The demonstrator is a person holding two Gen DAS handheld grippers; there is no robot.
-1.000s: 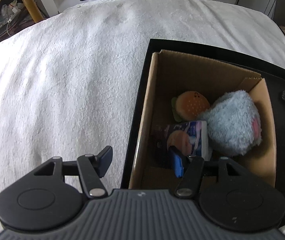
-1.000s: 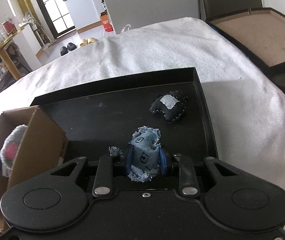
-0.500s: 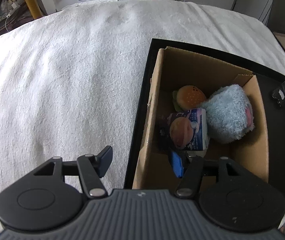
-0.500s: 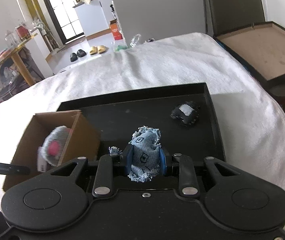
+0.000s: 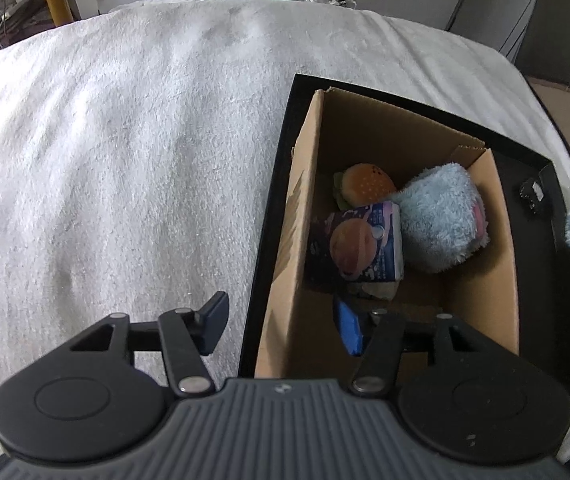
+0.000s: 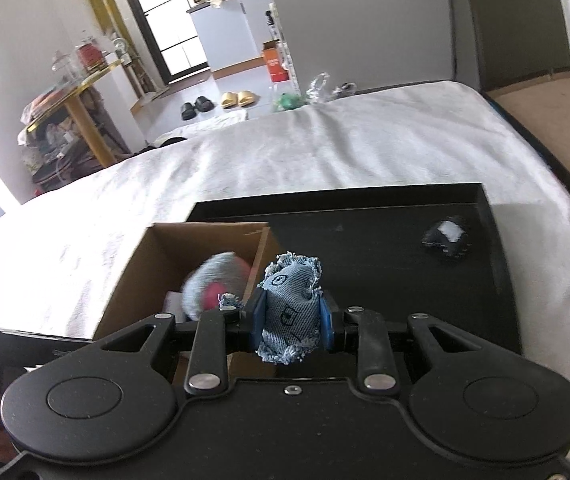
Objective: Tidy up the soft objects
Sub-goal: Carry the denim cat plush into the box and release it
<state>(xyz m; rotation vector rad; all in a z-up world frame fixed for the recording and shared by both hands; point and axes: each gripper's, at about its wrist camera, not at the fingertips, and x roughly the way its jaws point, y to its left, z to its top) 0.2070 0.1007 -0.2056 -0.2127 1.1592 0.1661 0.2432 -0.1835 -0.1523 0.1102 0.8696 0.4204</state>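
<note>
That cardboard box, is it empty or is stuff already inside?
Not empty. The cardboard box holds a burger plush, a fluffy blue toy and a printed packet.

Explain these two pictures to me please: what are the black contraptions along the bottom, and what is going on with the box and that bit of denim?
Each black contraption is a hand-held gripper with two fingers; a person carries one in each hand, and a camera on each looks forward along its fingers.

In the left-hand picture, the left gripper is open, its fingers straddling the near left wall of a cardboard box. Inside lie a burger plush, a fluffy blue plush and a printed packet. The box stands in a black tray on a white blanket.

In the right-hand picture, the right gripper is shut on a frayed denim toy, lifted beside the box. A small black toy lies on the tray.
</note>
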